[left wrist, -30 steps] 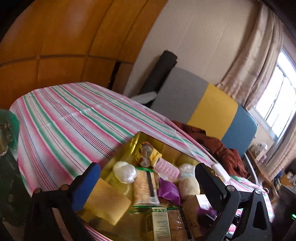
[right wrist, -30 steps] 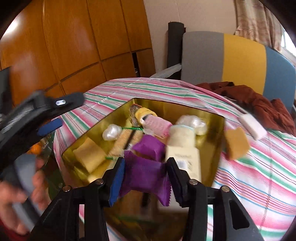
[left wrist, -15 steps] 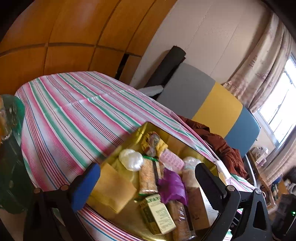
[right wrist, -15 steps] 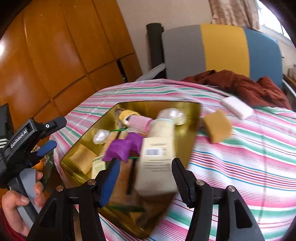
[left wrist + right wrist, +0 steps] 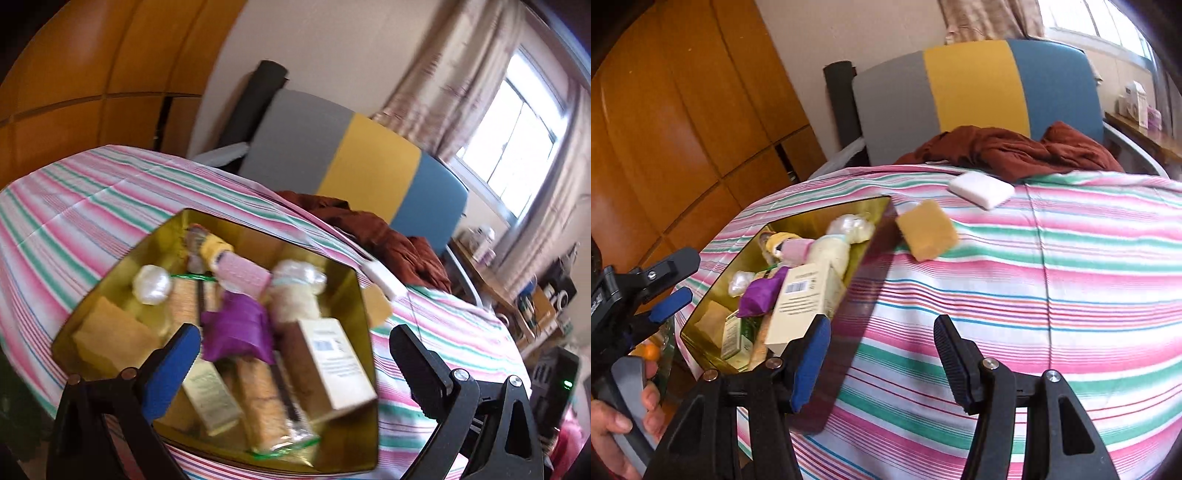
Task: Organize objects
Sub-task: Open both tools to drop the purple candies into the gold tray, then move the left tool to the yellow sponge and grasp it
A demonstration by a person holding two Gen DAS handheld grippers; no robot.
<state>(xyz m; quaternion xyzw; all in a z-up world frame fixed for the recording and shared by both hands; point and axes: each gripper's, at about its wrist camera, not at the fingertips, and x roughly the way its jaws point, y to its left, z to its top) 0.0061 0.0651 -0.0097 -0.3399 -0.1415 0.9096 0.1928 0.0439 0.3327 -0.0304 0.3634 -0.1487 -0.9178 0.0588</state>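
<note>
A gold tin point(image 5: 334, 448) point(image 5: 871, 236) on the striped table holds several items: a purple packet point(image 5: 240, 328) point(image 5: 759, 295), a cream box with a barcode point(image 5: 334, 369) point(image 5: 805, 299), cracker packs, a yellow sponge point(image 5: 110, 334) and wrapped soaps. A tan sponge point(image 5: 927, 229) lies on the cloth just right of the tin, with a white soap bar point(image 5: 982, 189) beyond it. My left gripper point(image 5: 295, 373) is open and empty over the tin's near end. My right gripper point(image 5: 882, 358) is open and empty above the cloth, right of the tin.
The table carries a pink, green and white striped cloth point(image 5: 1052, 295). A grey, yellow and blue chair point(image 5: 975, 88) with a brown cloth point(image 5: 1008, 147) stands behind it. Wooden panels point(image 5: 683, 110) fill the left. The table edge drops off at the near left.
My right gripper let go of the purple packet, which now lies in the tin, and swung right over the bare cloth. My left gripper moved right, nearer the tin.
</note>
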